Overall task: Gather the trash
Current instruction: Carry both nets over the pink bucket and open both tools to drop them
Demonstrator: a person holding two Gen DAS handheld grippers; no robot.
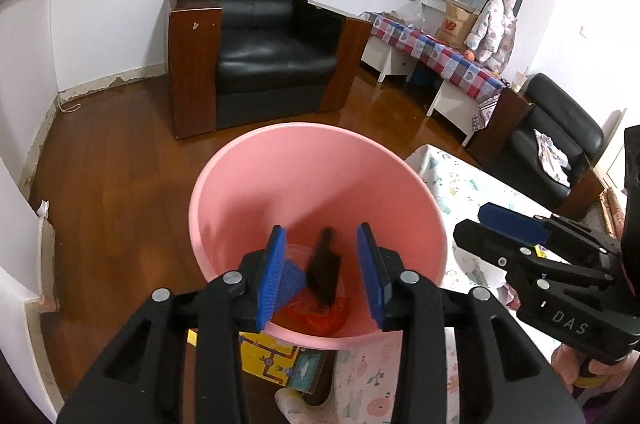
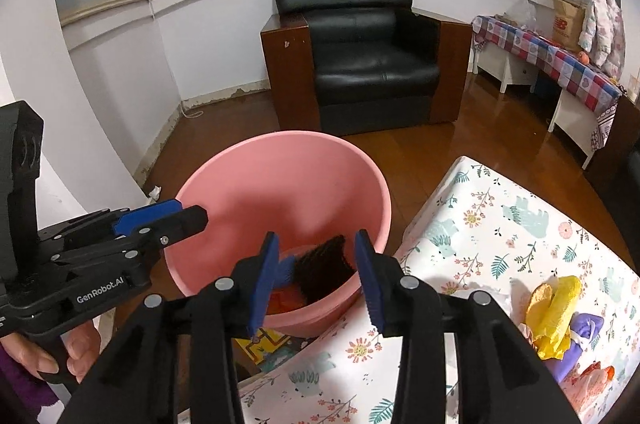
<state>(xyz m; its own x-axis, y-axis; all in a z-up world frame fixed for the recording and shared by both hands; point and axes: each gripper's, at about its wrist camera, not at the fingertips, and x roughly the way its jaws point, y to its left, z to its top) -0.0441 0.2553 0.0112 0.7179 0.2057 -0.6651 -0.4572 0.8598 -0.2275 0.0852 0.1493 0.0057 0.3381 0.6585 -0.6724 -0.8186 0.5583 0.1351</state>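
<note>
The pink bin's [image 1: 320,176] bottom is partly hidden by the left tool [image 1: 324,276]; a blurred dark object [image 1: 324,272] is seen inside. Both tools, the right tool [image 2: 316,280] included, are held apart, empty, above the bin. Yellow trash [image 2: 554,308] is left on the floral surface [image 2: 500,224] beside the bin.

The bucket [image 1: 316,192] stands on the floor with its mouth open upward; both claws hang over its near rim, jaws apart with nothing between them. The left claw [image 1: 326,276] and right claw [image 2: 316,278] sit side by side, close together, leaving little room between them. Inside, a dark brush [image 1: 324,272] and orange scraps [image 1: 316,318] fill the bottom. The bench [image 2: 500,224] edge lies just right of the bucket, with bags [image 2: 556,308] on its near part. Beyond the bucket the floor [image 1: 120,164] runs bare to the armchair [image 1: 260,40].
</note>
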